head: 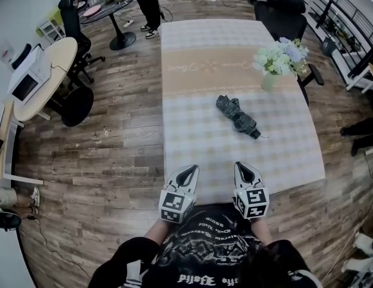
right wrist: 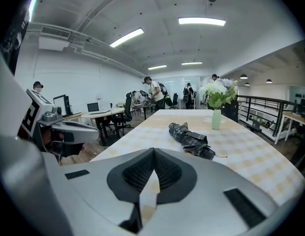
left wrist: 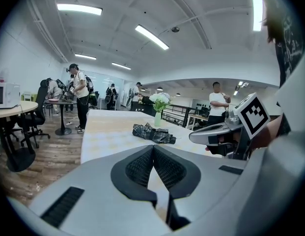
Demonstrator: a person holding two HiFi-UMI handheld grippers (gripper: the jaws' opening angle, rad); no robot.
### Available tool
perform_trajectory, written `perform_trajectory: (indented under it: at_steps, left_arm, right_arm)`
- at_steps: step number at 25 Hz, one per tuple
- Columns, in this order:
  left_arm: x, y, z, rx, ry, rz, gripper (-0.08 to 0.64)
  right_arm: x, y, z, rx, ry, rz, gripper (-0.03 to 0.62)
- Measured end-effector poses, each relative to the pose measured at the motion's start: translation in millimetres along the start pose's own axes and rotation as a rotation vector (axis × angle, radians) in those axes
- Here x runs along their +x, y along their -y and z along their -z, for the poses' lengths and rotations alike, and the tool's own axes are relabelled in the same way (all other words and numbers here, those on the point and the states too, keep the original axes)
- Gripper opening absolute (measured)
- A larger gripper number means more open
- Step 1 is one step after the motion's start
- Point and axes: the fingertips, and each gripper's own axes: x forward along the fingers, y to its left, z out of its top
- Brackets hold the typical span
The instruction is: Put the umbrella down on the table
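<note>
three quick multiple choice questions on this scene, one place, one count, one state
1. The umbrella lies: A on the floor; B on the table; C on a chair.
2. Flower vase count on the table: A none; B one; C three.
3. The right gripper is: A shut, empty; B wide open; C shut on the umbrella.
Answers: B, it rests folded on the checked cloth; B, a single flower vase stands beyond it; A, its jaws meet with nothing between.
</note>
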Motion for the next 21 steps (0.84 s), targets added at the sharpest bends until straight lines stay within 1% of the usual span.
perform_trajectory:
  at_steps: [21]
  left_arm:
    - [9.9, 11.4, -3.0, 0.006, 0.001, 0.003, 0.020]
  right_arm:
    - [-6.8, 13.3, 7.7, 0.001, -0.001, 0.015, 0.006]
